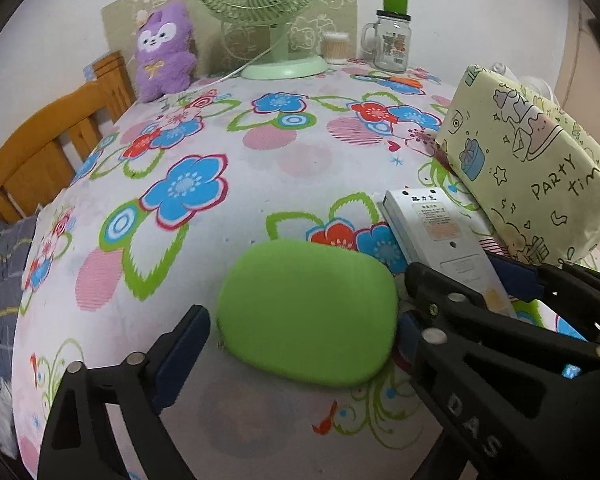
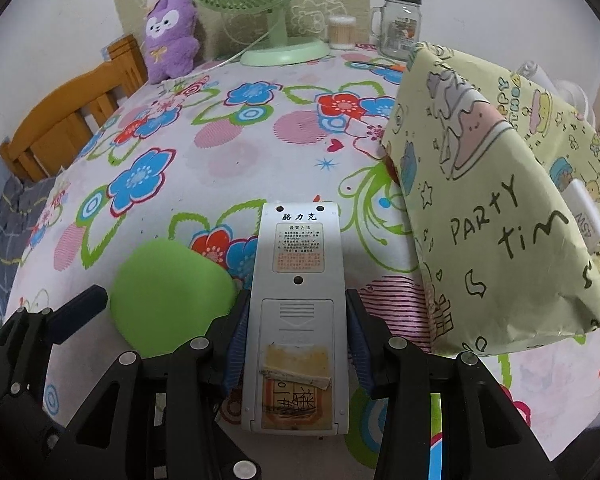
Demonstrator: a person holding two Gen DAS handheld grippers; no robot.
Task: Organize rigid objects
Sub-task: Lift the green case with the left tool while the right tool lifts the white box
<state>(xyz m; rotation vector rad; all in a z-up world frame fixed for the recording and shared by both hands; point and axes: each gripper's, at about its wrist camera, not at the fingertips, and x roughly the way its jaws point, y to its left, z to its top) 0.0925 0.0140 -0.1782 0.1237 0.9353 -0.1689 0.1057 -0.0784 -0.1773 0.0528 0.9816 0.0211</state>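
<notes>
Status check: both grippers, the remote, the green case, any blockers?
Left gripper open, straddling green case. Right gripper shut on remote, back side up. Wrapped package close on the right of the remote.

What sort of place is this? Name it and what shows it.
Probably a bedroom at home: a table under a flowered cloth, a purple plush toy and green desk fan at its back, and what looks like bedding beside it.

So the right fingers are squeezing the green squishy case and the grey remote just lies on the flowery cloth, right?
Not quite, they are swapped. The right wrist view shows the right gripper squeezing the grey remote. The green case lies on the flowery cloth beside it, between the left gripper's open fingers.
</notes>
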